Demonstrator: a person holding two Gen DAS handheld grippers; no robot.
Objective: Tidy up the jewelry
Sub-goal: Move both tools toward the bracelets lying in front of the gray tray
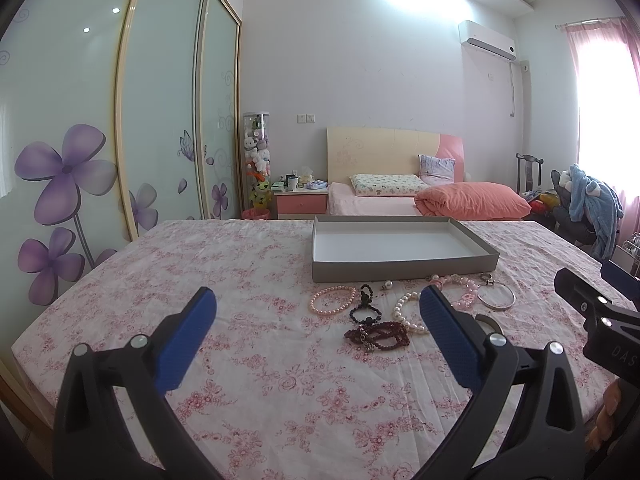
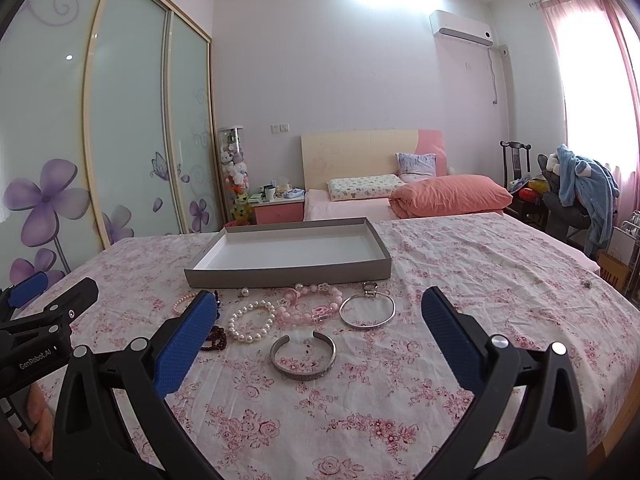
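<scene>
A shallow grey box (image 1: 402, 270) (image 2: 288, 274) with a white, bare inside lies on the floral cloth. In front of it lie a pink pearl bracelet (image 1: 332, 299), a black bead bracelet (image 1: 365, 312), a dark red bead bracelet (image 1: 378, 335), a white pearl bracelet (image 2: 250, 321), a pink charm bracelet (image 2: 306, 304), a thin silver bangle (image 2: 367, 311) and an open silver cuff (image 2: 303, 355). My left gripper (image 1: 318, 300) hovers open just short of the jewelry. My right gripper (image 2: 316, 304) also hangs open above the cuff, holding nothing.
The floral-covered table (image 2: 460, 280) stretches right and toward me. A small ring (image 2: 586, 282) lies far right near the edge. Beyond stand a bed (image 2: 400, 196), a pink nightstand (image 2: 278, 208), wardrobe doors (image 1: 80, 140) on the left and a chair with clothes (image 2: 580, 188).
</scene>
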